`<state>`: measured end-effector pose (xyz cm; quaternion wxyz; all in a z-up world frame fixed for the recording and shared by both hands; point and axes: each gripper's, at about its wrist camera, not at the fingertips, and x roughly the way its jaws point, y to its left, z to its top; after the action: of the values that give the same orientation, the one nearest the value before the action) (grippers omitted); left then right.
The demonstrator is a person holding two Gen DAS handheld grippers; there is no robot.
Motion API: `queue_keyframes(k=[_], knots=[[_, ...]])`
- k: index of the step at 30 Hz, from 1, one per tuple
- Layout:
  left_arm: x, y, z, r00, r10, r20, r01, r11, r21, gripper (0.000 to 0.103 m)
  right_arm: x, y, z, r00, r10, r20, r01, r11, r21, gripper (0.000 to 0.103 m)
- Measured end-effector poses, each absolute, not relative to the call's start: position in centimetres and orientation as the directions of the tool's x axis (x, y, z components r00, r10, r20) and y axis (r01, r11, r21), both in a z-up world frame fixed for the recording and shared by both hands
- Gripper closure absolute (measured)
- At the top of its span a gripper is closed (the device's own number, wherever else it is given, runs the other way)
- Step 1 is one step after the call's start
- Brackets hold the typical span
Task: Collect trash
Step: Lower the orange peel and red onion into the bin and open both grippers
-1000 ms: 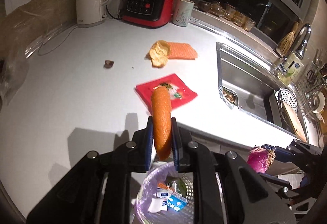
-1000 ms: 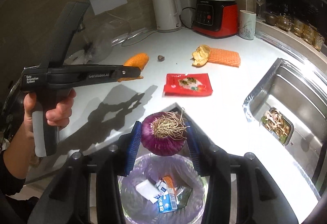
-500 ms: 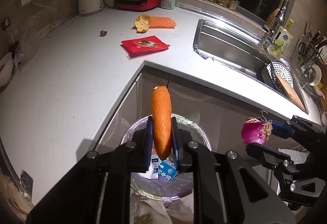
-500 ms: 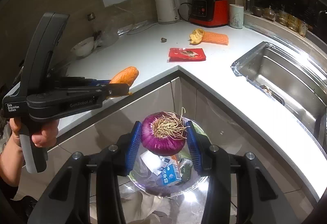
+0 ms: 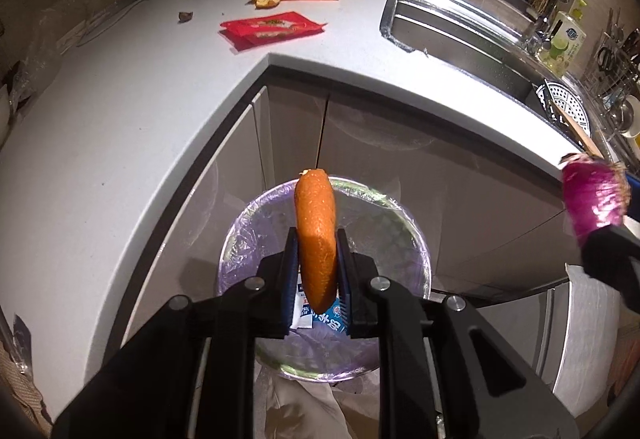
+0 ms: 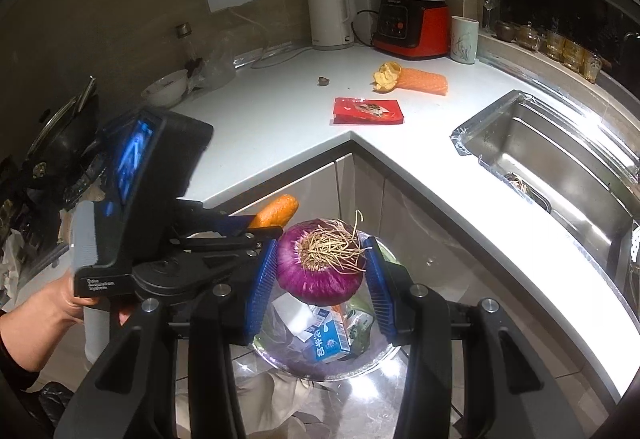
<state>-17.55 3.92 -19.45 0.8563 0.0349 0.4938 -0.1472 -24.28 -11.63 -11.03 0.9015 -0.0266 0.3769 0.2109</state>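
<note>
Left wrist view puts the trash bin [image 5: 326, 279] in the middle, standing on the floor in the inner corner of the white counter [image 5: 120, 111], lined with a clear bag and already holding a small blue and white carton [image 5: 330, 321]. The left gripper [image 5: 318, 271] is clamped on a carrot [image 5: 316, 235], its pads squeezing the lower half so that the carrot stands upright directly above the bin's mouth. A carrot is stiff and fairly light, and its tapering skin could slide, so a hold across the thicker middle looks soundest; here it sits firmly.

Seen from the right wrist, the right gripper [image 6: 322, 271] is closed on a red onion [image 6: 320, 267], one blue pad on each flank, the dry roots facing the camera, also above the bin [image 6: 360, 363]. The onion is round, heavier and has a loose papery skin that may slip, so gripping across its widest part, as now, seems the safest. A hand [image 6: 68, 303] holds the left gripper's handle to the left of the bin.

Still on the counter beyond the bin lie a red packet [image 6: 368, 111], an orange peel [image 6: 386, 77] beside an orange net sleeve [image 6: 424, 81], and a small dark nut-like scrap [image 6: 323, 81]. Both held items look ready to drop in.
</note>
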Motion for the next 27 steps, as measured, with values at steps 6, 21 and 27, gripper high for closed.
queue_keyframes(k=[6, 21, 27], knots=[[-16.1, 3.2, -23.6, 0.393, -0.184, -0.901, 0.285, 0.956, -0.071, 0.060, -23.7, -11.5, -11.6, 0.613, 0.356, -0.705, -0.400, 0.910, 0.111, 0.059], [-16.7, 6.4, -16.6, 0.529, -0.210, -0.822, 0.243, 0.966, -0.090, 0.029, -22.5, -10.4, -13.8, 0.582, 0.356, -0.731, -0.406, 0.906, 0.117, 0.058], [-17.1, 8.7, -13.9, 0.580, -0.185, -0.794, 0.201, 0.976, -0.080, 0.027, -21.3, -8.6, -18.9, 0.521, 0.350, -0.779, -0.421, 0.899, 0.122, 0.056]])
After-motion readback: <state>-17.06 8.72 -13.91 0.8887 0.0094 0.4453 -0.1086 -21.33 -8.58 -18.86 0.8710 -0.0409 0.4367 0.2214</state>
